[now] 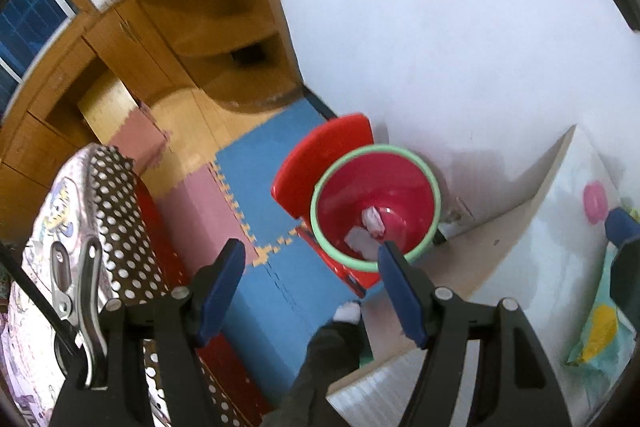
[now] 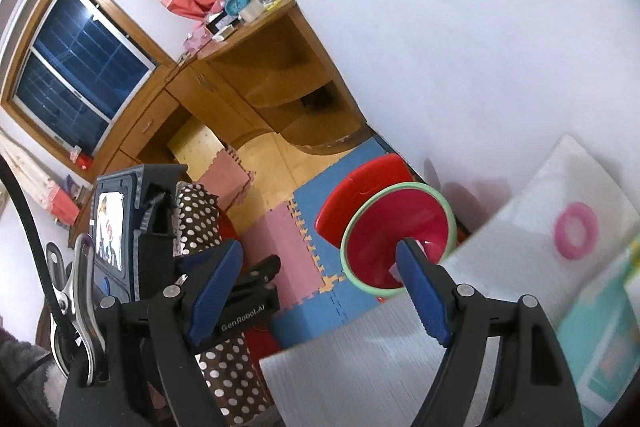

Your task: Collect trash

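Both tongs wide, nothing held: left gripper (image 1: 312, 287), right gripper (image 2: 320, 291). Crumpled paper (image 1: 373, 219) lies inside red bin (image 1: 436, 195) at one o'clock (likely deposited). No loose trash visible.

You get bright, even indoor light in both wrist views; the white wall (image 1: 440, 27) reads slightly bluish and the window (image 2: 76, 67) is dark, so no daylight enters there. Soft grey shadows fall on the wall just beside the red bin (image 1: 376, 203). The wooden cabinet (image 1: 208, 27) above the bin is smeared by motion blur in your left view, sharper in the right. The table edge (image 2: 360, 359) below the bin streaks. Fisheye bending curves every straight line, and a black vignette rings each frame.
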A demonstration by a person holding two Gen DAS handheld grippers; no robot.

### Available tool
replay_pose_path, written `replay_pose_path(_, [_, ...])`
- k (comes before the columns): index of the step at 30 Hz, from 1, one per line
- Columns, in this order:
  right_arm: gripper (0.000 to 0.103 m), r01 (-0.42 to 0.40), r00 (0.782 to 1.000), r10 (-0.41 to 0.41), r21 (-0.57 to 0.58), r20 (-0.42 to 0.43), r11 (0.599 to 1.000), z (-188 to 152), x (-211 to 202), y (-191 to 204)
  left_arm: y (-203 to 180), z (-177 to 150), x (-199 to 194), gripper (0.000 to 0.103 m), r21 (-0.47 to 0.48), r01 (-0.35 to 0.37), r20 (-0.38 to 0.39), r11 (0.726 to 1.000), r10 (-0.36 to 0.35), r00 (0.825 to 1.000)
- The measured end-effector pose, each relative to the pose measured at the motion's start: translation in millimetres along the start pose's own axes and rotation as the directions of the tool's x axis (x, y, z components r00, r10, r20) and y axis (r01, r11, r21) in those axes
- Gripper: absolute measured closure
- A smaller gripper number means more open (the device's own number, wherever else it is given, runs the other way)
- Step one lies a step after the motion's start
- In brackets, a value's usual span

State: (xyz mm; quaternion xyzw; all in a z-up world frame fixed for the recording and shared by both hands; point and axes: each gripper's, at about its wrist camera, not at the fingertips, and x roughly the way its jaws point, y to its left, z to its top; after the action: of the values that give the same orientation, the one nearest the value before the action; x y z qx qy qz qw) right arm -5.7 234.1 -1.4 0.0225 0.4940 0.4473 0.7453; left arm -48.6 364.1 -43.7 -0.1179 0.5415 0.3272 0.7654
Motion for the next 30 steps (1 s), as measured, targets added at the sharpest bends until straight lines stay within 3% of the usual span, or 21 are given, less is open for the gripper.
replay_pose_path(6, [0.022, 0.009, 0.998, -0.010, 0.008, 0.054, 1.000, -14, -49, -19, -26, -5, -34, 0.031, 0.042, 0.006, 0.067, 0.999, -0.009, 0.998])
replay_pose_path(10, [0.022, 0.024, 0.996, -0.024, 0.000, 0.089, 1.000, -23, -83, -38, -42, -13, -60, 0.031, 0.063, -0.003, 0.145, 0.998, -0.006, 0.989])
replay_pose_path(16, [0.022, 0.037, 0.991, -0.038, 0.010, 0.132, 0.999, -44, -128, -56, -67, -27, -84, 0.031, 0.114, 0.001, 0.203, 0.993, -0.024, 0.979])
replay_pose_path(22, [0.022, 0.041, 0.992, -0.046, 0.050, 0.118, 0.998, -73, -141, -64, -94, -51, -99, 0.031, 0.196, -0.008, 0.248, 0.981, -0.042, 0.968])
replay_pose_path(24, [0.022, 0.008, 0.992, -0.020, 0.091, 0.127, 0.996, -81, -146, -69, -101, -60, -104, 0.031, 0.220, -0.019, 0.265, 0.975, -0.042, 0.963])
replay_pose_path(27, [0.022, -0.012, 0.990, -0.003, 0.103, 0.144, 0.995, -84, -152, -70, -107, -75, -115, 0.031, 0.247, -0.052, 0.325, 0.968, -0.032, 0.945])
replay_pose_path(30, [0.022, 0.006, 0.989, -0.019, 0.088, 0.150, 0.996, -88, -155, -70, -111, -81, -121, 0.031, 0.278, -0.053, 0.342, 0.959, -0.048, 0.939])
